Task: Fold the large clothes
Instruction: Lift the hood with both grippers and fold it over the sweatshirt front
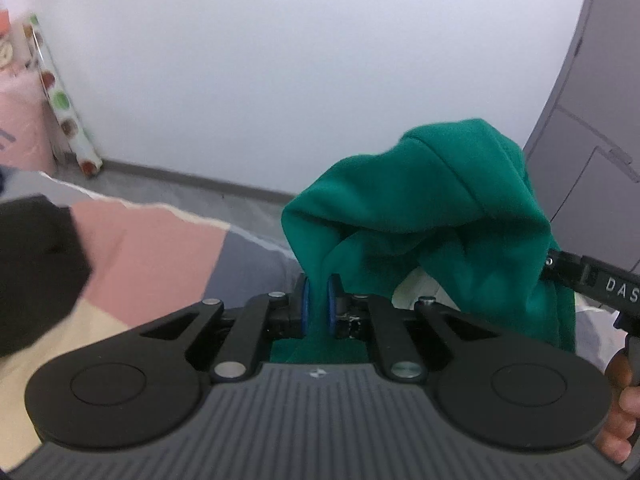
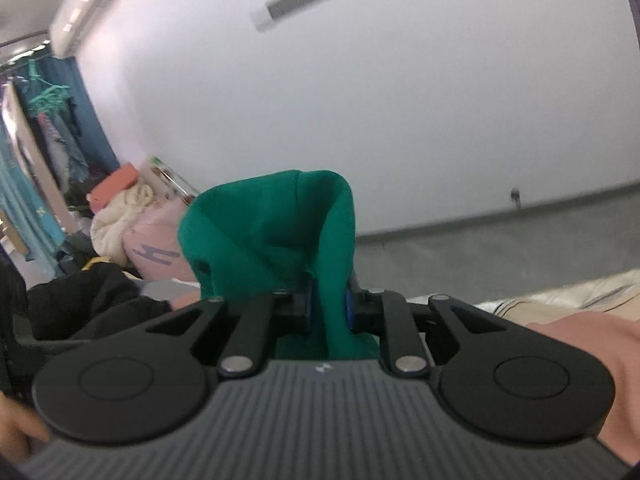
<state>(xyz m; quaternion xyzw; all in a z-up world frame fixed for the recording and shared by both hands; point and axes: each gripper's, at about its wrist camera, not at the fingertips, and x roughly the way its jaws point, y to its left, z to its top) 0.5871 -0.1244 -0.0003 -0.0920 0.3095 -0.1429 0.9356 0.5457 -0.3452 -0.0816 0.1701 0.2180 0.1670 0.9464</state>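
A green garment (image 1: 432, 208) hangs bunched in the air between both grippers. My left gripper (image 1: 319, 303) is shut on a fold of it, the cloth pinched between the blue pads (image 1: 305, 304). In the right wrist view the same green garment (image 2: 272, 224) rises in a loop ahead of my right gripper (image 2: 329, 307), which is shut on a thicker fold of it. The right gripper's black body (image 1: 592, 280) shows at the right edge of the left wrist view, against the cloth. A hand (image 1: 618, 408) grips its handle.
Below lies a bed cover (image 1: 160, 252) in pink, grey and cream blocks, with a black cloth (image 1: 36, 268) at the left. A grey wardrobe (image 1: 592, 128) stands at the right. Piled bags and laundry (image 2: 132, 220) and hanging clothes (image 2: 48, 128) crowd the far left wall.
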